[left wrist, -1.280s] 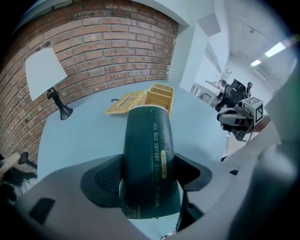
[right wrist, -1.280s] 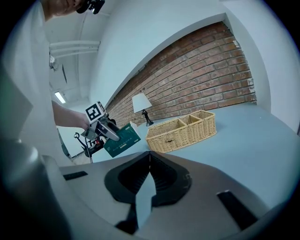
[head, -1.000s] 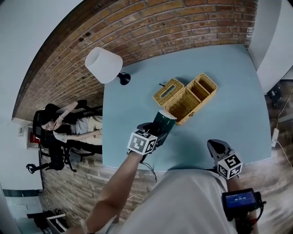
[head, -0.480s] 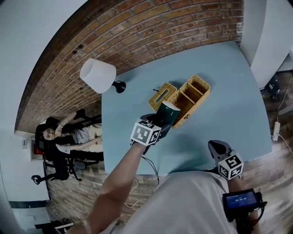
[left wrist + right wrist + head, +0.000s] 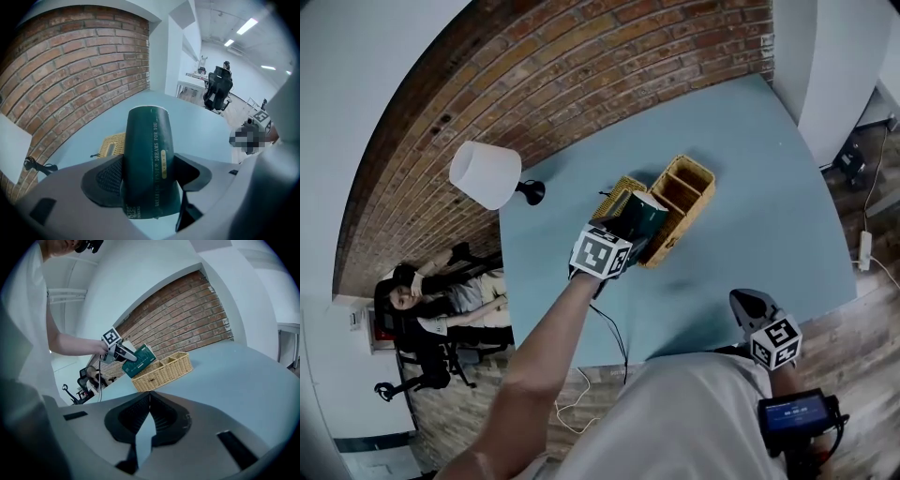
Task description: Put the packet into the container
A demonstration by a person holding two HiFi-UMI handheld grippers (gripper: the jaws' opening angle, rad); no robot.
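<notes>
A dark green packet is clamped between the jaws of my left gripper, which is shut on it. The packet hangs tilted above the near end of the wicker container, close to its lidded section; I cannot tell whether it touches. The left gripper view shows the packet upright between the pads, with the container below and behind. My right gripper is shut with nothing in it, low at the table's near edge. From there the packet shows over the container.
A white lamp stands at the table's far left corner, by the brick wall. A black cable trails over the table's near edge. A person sits on an office chair on the floor at left. Bare blue tabletop lies right of the container.
My left gripper has carried the packet away from me, from in front of the container to above its near end. The right gripper has stayed where it was.
</notes>
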